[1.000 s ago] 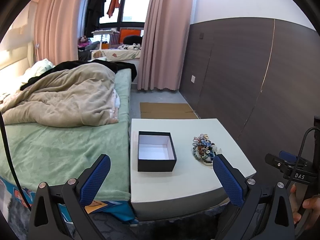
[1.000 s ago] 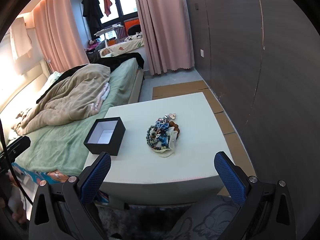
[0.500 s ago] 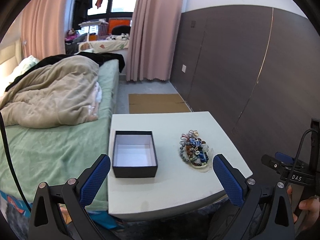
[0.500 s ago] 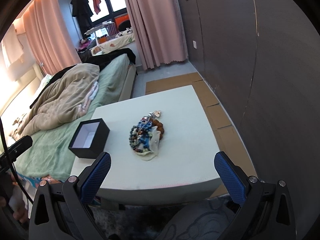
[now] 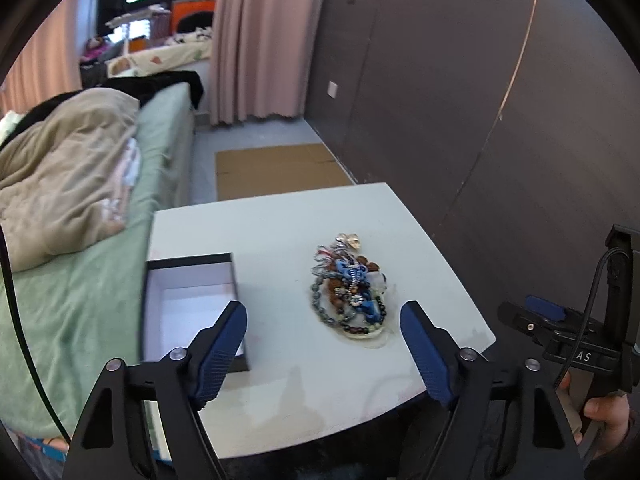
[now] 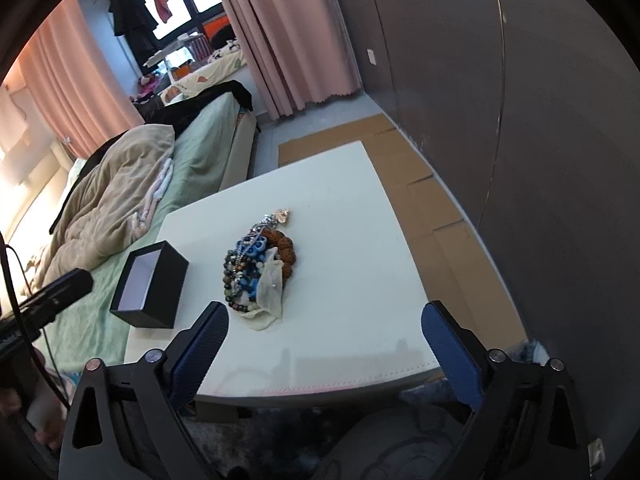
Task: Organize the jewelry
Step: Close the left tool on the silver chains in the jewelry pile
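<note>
A tangled pile of beaded bracelets and chains point(image 5: 348, 286) lies on a thin pale pouch on the white table point(image 5: 280, 220); it also shows in the right wrist view point(image 6: 256, 266). A black open box with a white inside point(image 5: 190, 296) stands to its left, and it shows in the right wrist view point(image 6: 150, 284) too. My left gripper point(image 5: 324, 344) is open and empty, above the table's near part, just short of the pile. My right gripper point(image 6: 324, 344) is open and empty at the table's near edge.
A bed with a green sheet and a beige duvet point(image 5: 68, 172) runs along the table's left side. A dark panelled wall point(image 5: 480, 100) stands to the right. Flat cardboard point(image 5: 276, 168) lies on the floor beyond the table.
Both grippers have moved forward and down toward the table, so the box and the jewelry pile look larger and nearer. The left gripper's jaws stand a little narrower than before.
</note>
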The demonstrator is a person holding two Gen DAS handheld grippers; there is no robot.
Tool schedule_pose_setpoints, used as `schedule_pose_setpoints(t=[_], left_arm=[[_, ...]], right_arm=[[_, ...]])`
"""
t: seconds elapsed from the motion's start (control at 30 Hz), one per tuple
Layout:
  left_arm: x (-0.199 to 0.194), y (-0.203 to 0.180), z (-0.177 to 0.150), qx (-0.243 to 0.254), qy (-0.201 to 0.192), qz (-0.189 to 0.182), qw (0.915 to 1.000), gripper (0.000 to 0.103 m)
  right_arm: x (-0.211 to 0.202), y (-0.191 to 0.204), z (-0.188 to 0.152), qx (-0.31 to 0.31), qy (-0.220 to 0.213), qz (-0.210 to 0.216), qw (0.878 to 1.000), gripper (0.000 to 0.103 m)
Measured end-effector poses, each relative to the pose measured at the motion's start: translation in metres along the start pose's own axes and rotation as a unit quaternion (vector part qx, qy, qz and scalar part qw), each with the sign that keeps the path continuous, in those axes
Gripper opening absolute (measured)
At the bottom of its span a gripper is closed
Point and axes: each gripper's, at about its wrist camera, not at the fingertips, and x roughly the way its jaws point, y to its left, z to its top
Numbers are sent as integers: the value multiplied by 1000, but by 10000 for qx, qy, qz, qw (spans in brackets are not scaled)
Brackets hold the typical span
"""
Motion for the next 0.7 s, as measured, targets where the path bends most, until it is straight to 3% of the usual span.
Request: schedule_pose_setpoints(t=[0.4,0.7], left_arm=[[68,-23,27,220,651,-192,9975,54],[115,-31,46,423,1045,-173,9935,44]], right_arm=[[32,-26,5,360,278,186,9988,91],[52,-44,7,623,424,270,9968,83]])
